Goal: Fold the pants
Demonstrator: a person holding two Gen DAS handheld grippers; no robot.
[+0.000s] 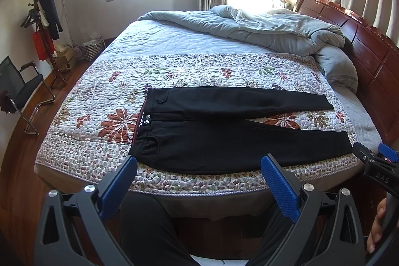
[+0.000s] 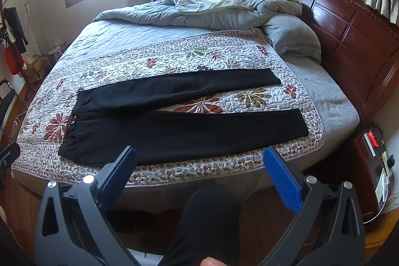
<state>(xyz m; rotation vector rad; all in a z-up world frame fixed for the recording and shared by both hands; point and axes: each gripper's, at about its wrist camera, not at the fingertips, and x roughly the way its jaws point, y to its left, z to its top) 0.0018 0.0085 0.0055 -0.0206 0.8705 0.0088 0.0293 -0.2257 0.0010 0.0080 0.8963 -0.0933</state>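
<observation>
Nearest to me, on my side of the bed [image 1: 199, 201] and short of its edge, I hold both claws in the air with nothing in them. My left claw [image 1: 199, 166] has its blue pads spread wide, released, and my right claw [image 2: 199, 156] is spread the same way. I judge they hang back like this because folding has not begun: both cameras take in the whole garment before I pick a grip. My own dark-clothed legs show below the claws in both views.

Just past the bed's near edge lie the pants [image 1: 224, 138], flat on a floral quilt [image 1: 99, 121] that covers the near part of the bed. They are plain black and look smooth and thick. The waistband [image 1: 142, 126], with a red inner lining and two small buttons, points toward the bed's left side; the two legs run toward its right side and splay apart in a narrow V, so a strip of quilt shows between them. I take it they were spread open this way so one leg can be laid over the other.

Farther back on the bed, a rumpled grey duvet [image 1: 249, 26] is heaped toward the far edge and a grey pillow [image 2: 291, 39] rests against the dark wooden headboard [image 2: 349, 24].
</observation>
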